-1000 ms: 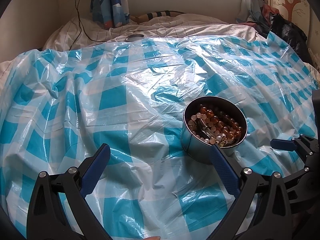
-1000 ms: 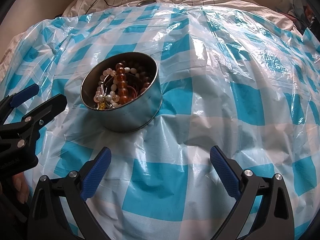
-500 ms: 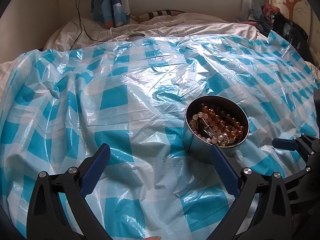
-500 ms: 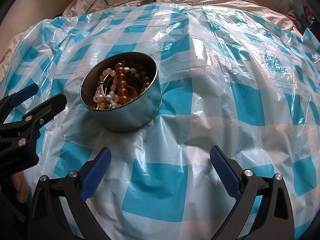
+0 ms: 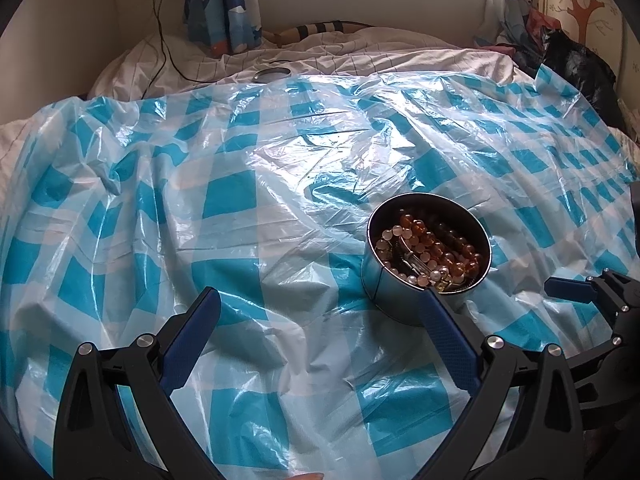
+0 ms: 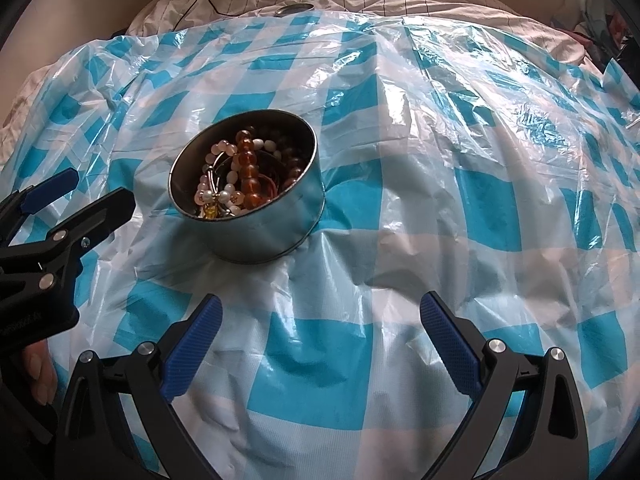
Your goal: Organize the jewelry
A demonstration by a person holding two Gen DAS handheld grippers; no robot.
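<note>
Left gripper [image 5: 318,312] spread wide, both blue pads bare, nothing held; its right finger [image 5: 448,336] overlaps the near wall of the round metal tin [image 5: 396,292], contact unclear; right gripper [image 6: 320,320] equally wide, empty, hovering over the blue-checked plastic sheet [image 6: 440,160]; one tin, sitting on that sheet, holding a tangle of amber beads [image 6: 248,168] and pearl strands [image 6: 224,196]; one tin lid [image 5: 272,75] lies far back on the bedding.

A tin [image 6: 256,208] of beaded jewelry [image 6: 244,172] sits on a plastic sheet [image 6: 440,184] spread over a bed [image 5: 360,52], between the left gripper [image 5: 316,320] and right gripper [image 6: 320,320]; a lid [image 5: 271,75] lies behind
</note>
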